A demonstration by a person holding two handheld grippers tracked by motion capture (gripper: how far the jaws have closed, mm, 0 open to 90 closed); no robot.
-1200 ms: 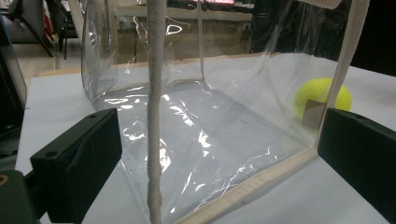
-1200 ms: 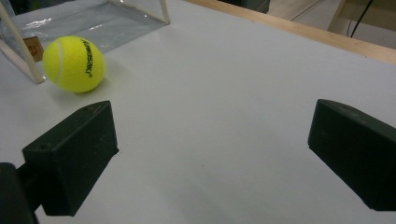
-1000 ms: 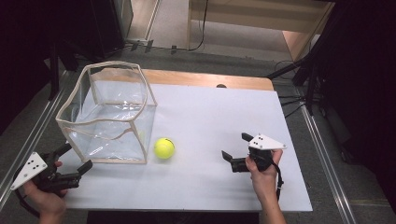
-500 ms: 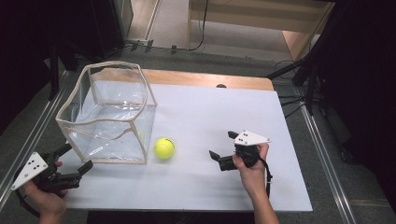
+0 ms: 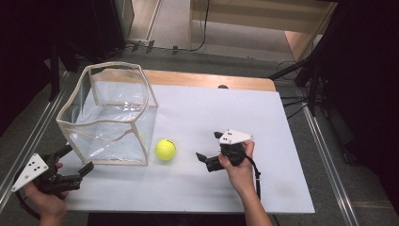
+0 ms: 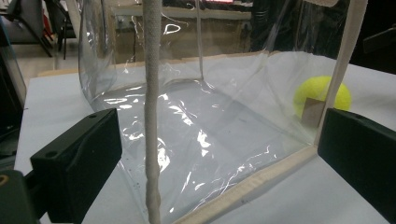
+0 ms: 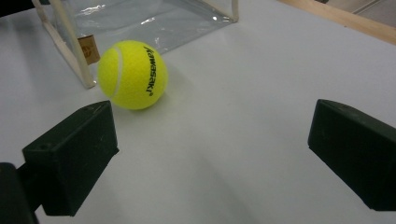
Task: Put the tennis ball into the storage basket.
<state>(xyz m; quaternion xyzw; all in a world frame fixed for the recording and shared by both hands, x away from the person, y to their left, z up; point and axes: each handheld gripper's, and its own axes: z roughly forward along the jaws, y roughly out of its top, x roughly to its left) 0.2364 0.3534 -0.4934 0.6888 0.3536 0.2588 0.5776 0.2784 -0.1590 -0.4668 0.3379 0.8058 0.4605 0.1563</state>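
A yellow tennis ball (image 5: 165, 149) (image 7: 132, 74) rests on the white table beside the near right corner of a clear plastic box (image 5: 109, 115) with cream edging. My right gripper (image 5: 210, 146) (image 7: 210, 149) is open a short way right of the ball, jaws pointing at it, nothing between them. At the table's near left corner my left gripper (image 5: 75, 157) (image 6: 219, 158) is open too, aimed at the box's near corner edge (image 6: 152, 116). Through the box wall, the left gripper view shows the ball (image 6: 322, 95).
The white table top (image 5: 263, 122) has a wooden strip (image 5: 211, 80) along its far edge. Metal rails (image 5: 324, 155) run along both sides. Cables and dark stands lie on the floor beyond. A small brown label (image 7: 88, 50) hangs on the box corner.
My right gripper has moved left across the table toward the ball, staying open. The left gripper, the box and the ball have not moved.
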